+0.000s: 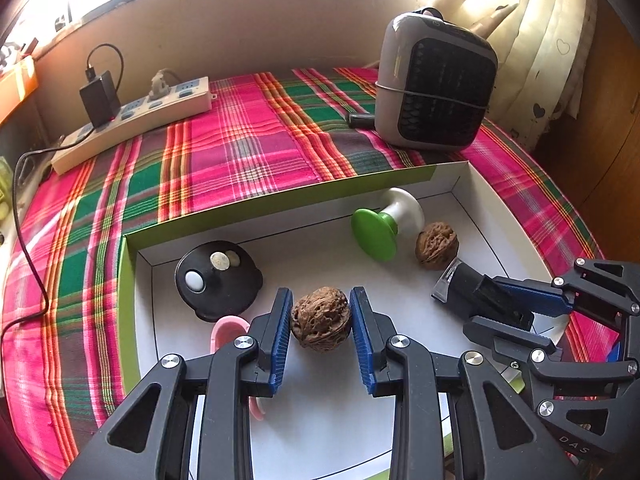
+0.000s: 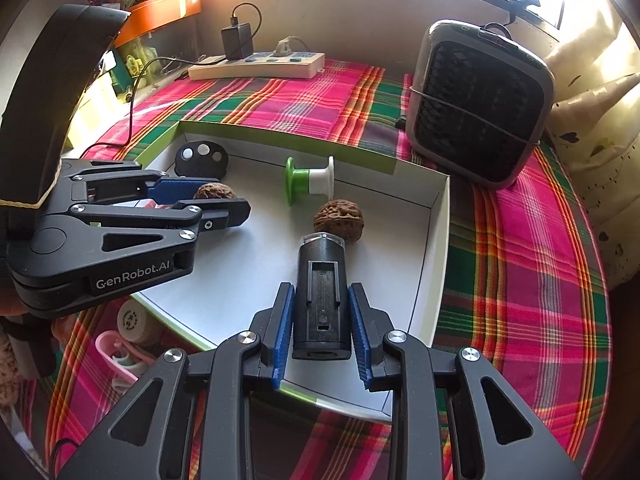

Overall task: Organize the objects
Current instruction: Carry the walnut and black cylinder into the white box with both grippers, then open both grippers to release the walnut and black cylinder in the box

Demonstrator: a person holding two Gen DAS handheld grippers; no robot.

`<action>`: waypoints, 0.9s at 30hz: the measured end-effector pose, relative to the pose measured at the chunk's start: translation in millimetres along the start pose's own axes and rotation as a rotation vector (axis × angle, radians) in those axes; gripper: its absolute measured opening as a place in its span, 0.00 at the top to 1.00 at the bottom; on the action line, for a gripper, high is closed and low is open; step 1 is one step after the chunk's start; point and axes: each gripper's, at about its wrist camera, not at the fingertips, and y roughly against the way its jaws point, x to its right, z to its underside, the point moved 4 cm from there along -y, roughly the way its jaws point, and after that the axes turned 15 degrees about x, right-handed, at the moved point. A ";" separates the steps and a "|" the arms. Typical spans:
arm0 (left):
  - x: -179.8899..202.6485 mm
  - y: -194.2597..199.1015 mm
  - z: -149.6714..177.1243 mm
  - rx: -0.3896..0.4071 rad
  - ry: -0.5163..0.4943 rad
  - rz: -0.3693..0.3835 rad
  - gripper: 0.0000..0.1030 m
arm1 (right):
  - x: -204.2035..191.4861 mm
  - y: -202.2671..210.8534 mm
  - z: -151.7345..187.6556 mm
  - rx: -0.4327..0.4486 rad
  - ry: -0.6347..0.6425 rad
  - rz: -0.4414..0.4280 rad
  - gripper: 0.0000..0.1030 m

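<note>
Left gripper (image 1: pixel 321 322) pinches a wrinkled brown walnut (image 1: pixel 321 317) over the white, green-edged cardboard tray (image 1: pixel 460 178), right gripper (image 2: pixel 321 322) clamps a black cylindrical clear-tipped tool (image 2: pixel 320 296), beside a second walnut (image 2: pixel 338 216) and green-white spool (image 2: pixel 310 180).

Box (image 1: pixel 256 204) sits on cloth-covered table (image 1: pixel 248 148). In box: round remote (image 1: pixel 218 280) near far left corner; spool (image 1: pixel 386 226) by far wall, right of remote; walnut (image 1: pixel 437 245) just right of spool. Second walnut (image 1: pixel 321 318) in box between left gripper (image 1: pixel 321 320) fingers, in front of remote. Small flashlight (image 2: pixel 321 296) between right gripper (image 2: pixel 321 320) fingers, just in front of first walnut. Behind box: power strip (image 1: pixel 136 122) far left, fan heater (image 1: pixel 434 82) far right.
</note>
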 end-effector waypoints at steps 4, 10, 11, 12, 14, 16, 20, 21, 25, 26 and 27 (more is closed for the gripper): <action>-0.7 -0.6 -0.2 0.001 0.002 -0.001 0.73 | 0.4 -0.7 0.0 0.000 -0.001 0.001 0.72; -1.7 -1.8 0.7 -0.001 0.008 0.001 0.73 | 0.6 -2.2 -1.2 -0.002 0.000 -0.001 0.72; -1.8 -1.9 0.8 -0.001 0.009 0.002 0.73 | 0.6 -2.0 -1.2 -0.002 -0.002 -0.001 0.72; -1.8 -2.1 1.0 -0.001 0.009 0.002 0.73 | 0.6 -2.0 -1.2 -0.003 -0.003 -0.001 0.72; -2.0 -1.8 1.1 -0.001 0.009 0.002 0.73 | 0.4 -2.0 -1.0 -0.007 -0.004 -0.002 0.72; -1.7 -2.0 1.1 -0.002 0.009 0.002 0.73 | 0.0 -2.1 -0.9 -0.009 -0.003 -0.003 0.72; -1.7 -2.0 1.3 -0.002 0.007 0.002 0.73 | -0.4 -2.1 -0.4 -0.014 -0.009 -0.006 0.72; -1.7 -2.2 1.2 -0.003 0.007 0.002 0.73 | -0.4 -2.2 -0.5 -0.015 -0.010 -0.006 0.72; -1.4 -2.0 1.4 -0.002 0.008 0.003 0.73 | 0.2 -3.4 -1.2 -0.024 -0.014 -0.012 0.72; -1.4 -1.9 1.3 -0.003 0.008 0.002 0.73 | -0.2 -3.5 -1.2 -0.025 -0.012 -0.012 0.72; -1.1 -1.9 1.6 -0.003 0.008 0.003 0.73 | -0.6 -3.6 -1.5 -0.026 -0.010 -0.012 0.72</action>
